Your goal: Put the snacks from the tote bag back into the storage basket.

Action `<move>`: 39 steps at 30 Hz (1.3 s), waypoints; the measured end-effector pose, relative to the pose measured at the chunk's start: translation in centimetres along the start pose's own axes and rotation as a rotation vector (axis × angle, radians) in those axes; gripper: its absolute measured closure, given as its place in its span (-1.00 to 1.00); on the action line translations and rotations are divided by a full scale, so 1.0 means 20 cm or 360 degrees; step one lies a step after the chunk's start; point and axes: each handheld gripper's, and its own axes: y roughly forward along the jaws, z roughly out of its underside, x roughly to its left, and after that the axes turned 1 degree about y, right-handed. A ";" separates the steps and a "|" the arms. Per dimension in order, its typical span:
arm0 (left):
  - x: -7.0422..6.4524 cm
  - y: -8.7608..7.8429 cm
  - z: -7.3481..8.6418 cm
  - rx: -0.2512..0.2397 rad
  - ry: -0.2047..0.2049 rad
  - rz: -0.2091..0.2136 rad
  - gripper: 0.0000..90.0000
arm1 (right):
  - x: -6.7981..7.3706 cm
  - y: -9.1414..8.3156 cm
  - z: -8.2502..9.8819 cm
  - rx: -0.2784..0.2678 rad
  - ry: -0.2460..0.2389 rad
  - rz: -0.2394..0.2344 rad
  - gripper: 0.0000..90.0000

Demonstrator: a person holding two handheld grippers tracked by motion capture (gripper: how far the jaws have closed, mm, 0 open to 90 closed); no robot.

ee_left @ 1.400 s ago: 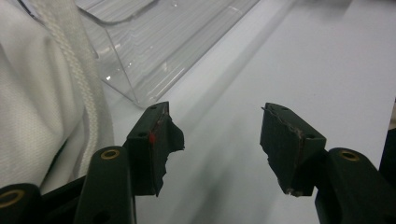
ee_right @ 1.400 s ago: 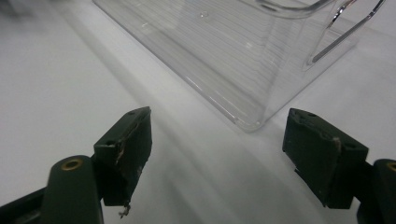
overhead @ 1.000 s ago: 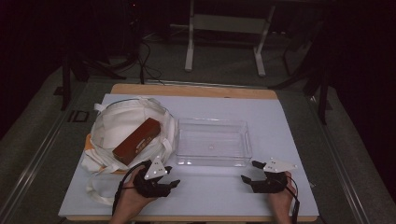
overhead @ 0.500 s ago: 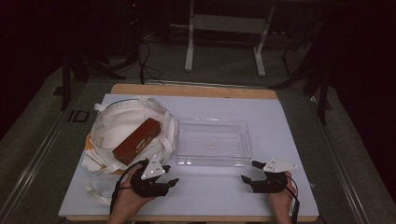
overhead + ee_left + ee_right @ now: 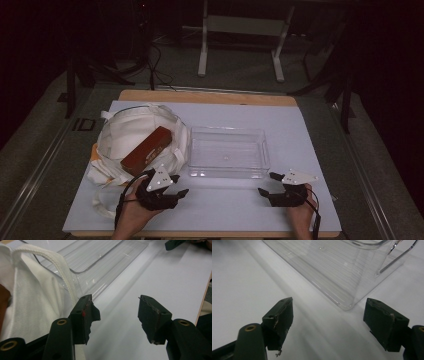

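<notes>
White bag (image 5: 131,134), brown box (image 5: 146,150)

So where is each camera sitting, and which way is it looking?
High view: above the person's side, looking forward and down at the white table; both hands and grippers show.
Left gripper view: rides the left gripper, facing the white cloth bag.
Right gripper view: rides the right gripper.
Both gripper views share the clear plastic tray.

One white bag (image 5: 132,137), one brown box (image 5: 146,150), one clear tray (image 5: 227,173), two grippers.
</notes>
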 end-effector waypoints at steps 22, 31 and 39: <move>0.04 -0.08 -0.01 -0.0023 -0.0007 -0.0064 0.01 | 0.00 0.00 0.00 0.0000 -0.0013 0.0002 -0.47; 0.06 -0.11 -0.02 -0.0031 -0.0002 -0.0076 0.01 | 0.00 0.00 0.00 -0.0001 -0.0014 0.0005 -0.47; 0.09 -0.14 -0.01 -0.0039 -0.0018 -0.0099 0.00 | 0.00 0.00 0.00 -0.0002 -0.0015 0.0007 -0.47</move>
